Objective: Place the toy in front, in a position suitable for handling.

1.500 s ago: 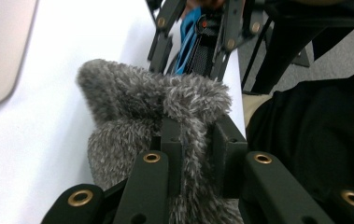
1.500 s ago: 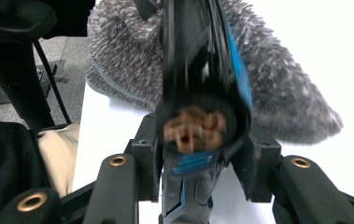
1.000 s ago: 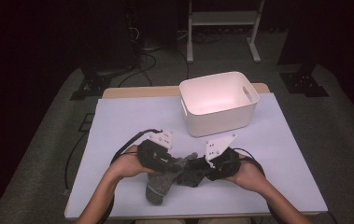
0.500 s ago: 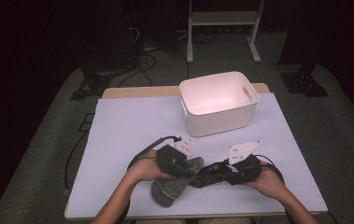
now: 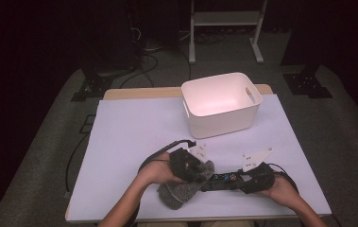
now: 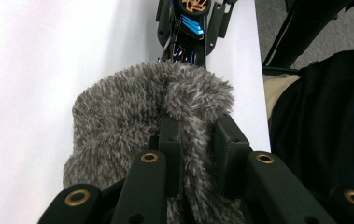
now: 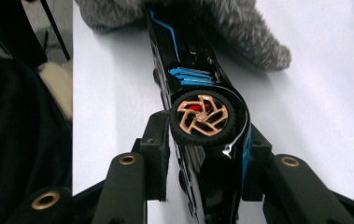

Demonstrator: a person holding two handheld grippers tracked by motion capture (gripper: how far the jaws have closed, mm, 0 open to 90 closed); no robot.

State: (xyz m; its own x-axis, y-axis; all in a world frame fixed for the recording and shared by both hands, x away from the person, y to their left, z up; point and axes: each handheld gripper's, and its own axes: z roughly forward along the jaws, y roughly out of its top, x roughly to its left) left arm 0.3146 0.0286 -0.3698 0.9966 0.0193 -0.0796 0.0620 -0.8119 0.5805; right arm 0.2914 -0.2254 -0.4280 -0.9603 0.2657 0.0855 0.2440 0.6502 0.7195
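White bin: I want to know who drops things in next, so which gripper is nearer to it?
Left. The left gripper sits in front of the white bin, slightly left of it; the right gripper is closer to the person.

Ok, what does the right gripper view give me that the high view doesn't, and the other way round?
Right gripper view alone: the toy car's gold-spoked wheel and blue stripes, with the right gripper clamped on the car's body.

High view alone: the white bin farther back on the table, the left gripper on the fuzzy grey sock, both hands.

Both: the car's front end tucked into the sock, low on the white tabletop.
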